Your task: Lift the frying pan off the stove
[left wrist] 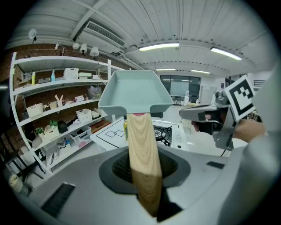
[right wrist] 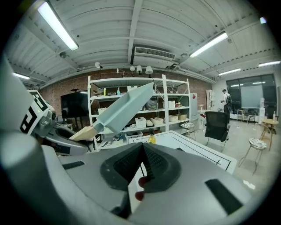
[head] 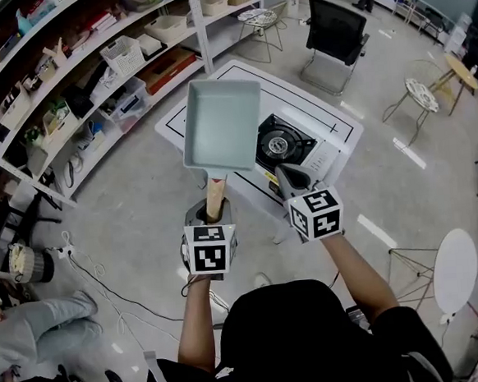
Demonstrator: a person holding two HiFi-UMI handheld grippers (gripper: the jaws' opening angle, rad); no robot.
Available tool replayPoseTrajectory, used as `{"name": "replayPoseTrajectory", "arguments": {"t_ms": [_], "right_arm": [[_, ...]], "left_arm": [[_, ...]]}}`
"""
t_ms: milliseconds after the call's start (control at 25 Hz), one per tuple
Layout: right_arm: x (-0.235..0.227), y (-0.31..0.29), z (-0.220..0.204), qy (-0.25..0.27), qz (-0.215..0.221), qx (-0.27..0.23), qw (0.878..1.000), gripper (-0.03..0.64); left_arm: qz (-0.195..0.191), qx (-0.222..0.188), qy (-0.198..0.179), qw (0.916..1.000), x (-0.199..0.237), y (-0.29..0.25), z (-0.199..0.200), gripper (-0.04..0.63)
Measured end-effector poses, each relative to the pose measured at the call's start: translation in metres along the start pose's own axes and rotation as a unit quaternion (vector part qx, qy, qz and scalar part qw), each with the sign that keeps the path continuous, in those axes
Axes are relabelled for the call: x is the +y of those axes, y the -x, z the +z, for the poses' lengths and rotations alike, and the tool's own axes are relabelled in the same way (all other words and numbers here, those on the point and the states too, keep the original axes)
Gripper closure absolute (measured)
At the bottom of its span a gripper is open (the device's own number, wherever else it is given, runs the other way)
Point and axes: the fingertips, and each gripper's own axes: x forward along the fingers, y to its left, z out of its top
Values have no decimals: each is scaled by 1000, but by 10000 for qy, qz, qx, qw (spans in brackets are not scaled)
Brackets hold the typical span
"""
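A pale teal rectangular frying pan (head: pixel 221 121) hangs in the air, over the left part of the white table (head: pixel 233 69). My left gripper (head: pixel 215 206) is shut on its wooden handle (head: pixel 215 194). In the left gripper view the handle (left wrist: pixel 142 149) runs up between the jaws to the pan (left wrist: pixel 134 90). The gas stove (head: pixel 289 145) stands on the table below and to the right, with a bare burner. My right gripper (head: pixel 287 174) is held beside the stove, shut and with nothing in it. In the right gripper view, that gripper (right wrist: pixel 141 148) has the pan (right wrist: pixel 123 110) at its left.
Long shelves (head: pixel 89 66) with boxes line the left side. A black chair (head: pixel 333 30) stands beyond the table, and round white side tables (head: pixel 455 264) are at the right. A yellow bottle (right wrist: pixel 152 139) stands on the table. A person's legs (head: pixel 27 330) lie at the bottom left.
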Motion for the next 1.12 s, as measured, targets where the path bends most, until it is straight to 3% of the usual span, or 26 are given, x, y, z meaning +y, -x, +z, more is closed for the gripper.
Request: {"name": "replayPoseTrajectory", "arguments": {"t_ms": [560, 1120], "right_arm": [[-5, 33, 5, 32, 90, -64, 9999, 615], [-3, 103, -13, 50, 269, -168, 9995, 615]], "left_arm": [[96, -178, 25, 9998, -33, 22, 11, 503], [357, -363, 141, 9986, -87, 68, -6, 503]]}}
